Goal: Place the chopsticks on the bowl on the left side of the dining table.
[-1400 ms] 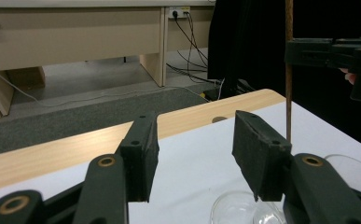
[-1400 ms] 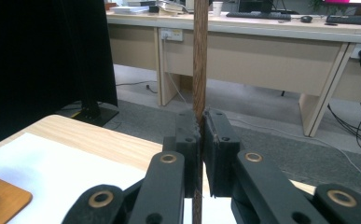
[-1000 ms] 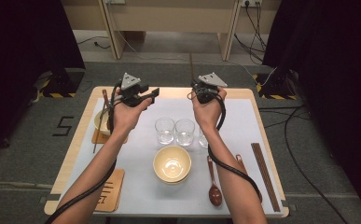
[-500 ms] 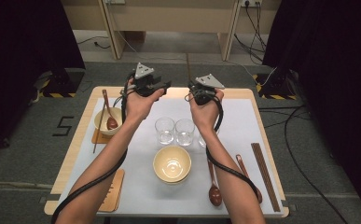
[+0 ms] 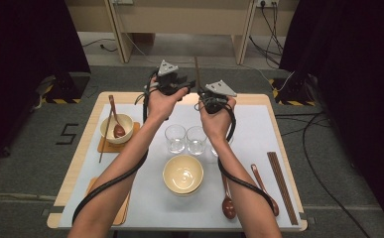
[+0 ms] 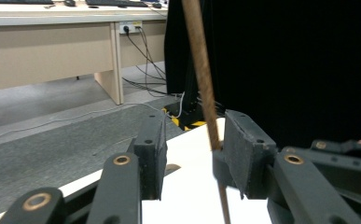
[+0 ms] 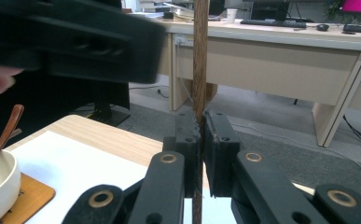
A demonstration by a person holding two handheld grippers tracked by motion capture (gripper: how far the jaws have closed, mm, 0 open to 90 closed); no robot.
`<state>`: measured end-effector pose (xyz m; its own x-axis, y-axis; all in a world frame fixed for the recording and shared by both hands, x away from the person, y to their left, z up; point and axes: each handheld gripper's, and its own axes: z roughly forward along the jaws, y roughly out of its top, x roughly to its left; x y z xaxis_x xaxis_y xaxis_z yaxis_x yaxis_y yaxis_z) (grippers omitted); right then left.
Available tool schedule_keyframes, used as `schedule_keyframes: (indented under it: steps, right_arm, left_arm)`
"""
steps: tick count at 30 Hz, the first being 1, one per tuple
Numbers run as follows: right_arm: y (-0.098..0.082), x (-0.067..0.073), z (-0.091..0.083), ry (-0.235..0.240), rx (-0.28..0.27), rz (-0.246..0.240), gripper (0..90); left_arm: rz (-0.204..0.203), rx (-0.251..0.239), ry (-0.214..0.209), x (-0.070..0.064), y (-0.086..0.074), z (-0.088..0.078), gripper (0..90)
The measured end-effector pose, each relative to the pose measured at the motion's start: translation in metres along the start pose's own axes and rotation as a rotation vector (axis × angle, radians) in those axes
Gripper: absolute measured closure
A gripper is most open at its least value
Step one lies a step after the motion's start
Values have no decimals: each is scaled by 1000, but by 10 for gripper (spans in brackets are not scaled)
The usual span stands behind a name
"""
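Note:
A brown chopstick (image 5: 197,69) stands upright above the far edge of the table, and my right gripper (image 5: 202,100) is shut on its lower part. The right gripper view shows the pads (image 7: 200,135) pinching the chopstick (image 7: 199,56). My left gripper (image 5: 188,87) has come in from the left at the same height. Its jaws have just been closing and stand open around the chopstick (image 6: 201,70). The stick lies against the right-hand pad (image 6: 236,149); the other pad is apart from it. The left gripper's body (image 7: 75,42) looms blurred in the right gripper view.
A cream bowl with a brown spoon (image 5: 116,128) sits on a coaster at left, a loose chopstick (image 5: 103,136) beside it. Two glasses (image 5: 175,137) stand mid-table, with a larger cream bowl (image 5: 183,173) in front. Spoons (image 5: 227,206) and chopsticks (image 5: 281,183) lie at front right.
My left hand has moved right toward the upright chopstick, and its jaws have narrowed around it. The right hand and the chopstick have kept still.

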<state>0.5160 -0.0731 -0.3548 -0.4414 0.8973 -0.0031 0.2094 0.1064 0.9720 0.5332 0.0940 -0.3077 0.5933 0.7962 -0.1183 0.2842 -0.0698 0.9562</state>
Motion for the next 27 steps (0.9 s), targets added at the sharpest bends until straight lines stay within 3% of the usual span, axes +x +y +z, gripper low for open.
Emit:
schedule_keyframes:
  steps: [7,14,21,24,27]
  right_arm:
    - [-1,4,0,6,2,-8,852]
    - [-3,7,0,5,-4,-29,852]
    - [-4,10,1,7,-3,-41,852]
    - [-3,10,2,8,8,-48,834]
    - [-4,10,0,1,15,-75,765]
  left_arm:
    - [-15,9,-12,-2,0,11,646]
    - [-62,5,-25,2,1,16,722]
    - [-62,-2,-37,2,1,16,809]
    - [-17,-12,-17,-1,2,14,833]
    - [1,-18,-6,-1,3,12,834]
